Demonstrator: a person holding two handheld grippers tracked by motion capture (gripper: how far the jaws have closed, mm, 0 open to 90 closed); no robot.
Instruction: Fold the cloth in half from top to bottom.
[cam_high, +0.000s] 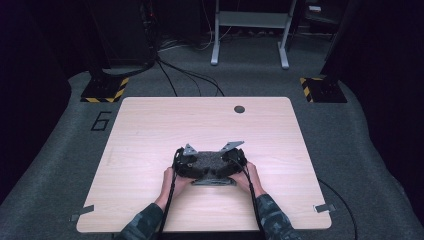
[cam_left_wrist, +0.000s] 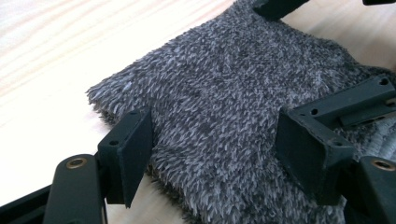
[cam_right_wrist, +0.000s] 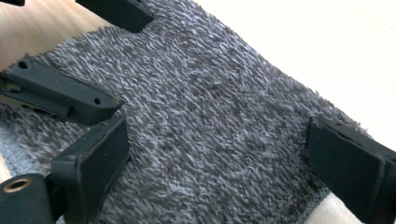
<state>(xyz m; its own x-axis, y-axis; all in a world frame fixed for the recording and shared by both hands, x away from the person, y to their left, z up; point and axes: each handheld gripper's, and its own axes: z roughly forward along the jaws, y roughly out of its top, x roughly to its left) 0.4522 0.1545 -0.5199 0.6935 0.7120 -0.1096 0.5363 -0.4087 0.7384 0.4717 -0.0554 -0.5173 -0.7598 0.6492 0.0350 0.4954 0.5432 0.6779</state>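
A dark grey fuzzy cloth (cam_high: 209, 161) lies flat on the pale wooden table (cam_high: 150, 125), toward its near side. My left gripper (cam_high: 187, 161) is at the cloth's left end and my right gripper (cam_high: 233, 159) at its right end, each held in a hand. In the left gripper view the cloth (cam_left_wrist: 224, 79) spreads between the wide jaws of the left gripper (cam_left_wrist: 217, 140), which is open; the other gripper's jaw (cam_left_wrist: 355, 100) lies across the far side. In the right gripper view the right gripper (cam_right_wrist: 219, 154) stands open over the cloth (cam_right_wrist: 210, 93), with nothing pinched.
A round dark grommet (cam_high: 239, 109) sits near the table's far edge. Black stand bases with yellow-black tape (cam_high: 105, 89) (cam_high: 322, 89) flank the far corners. A grey metal frame (cam_high: 250, 30) and cables lie on the carpet behind.
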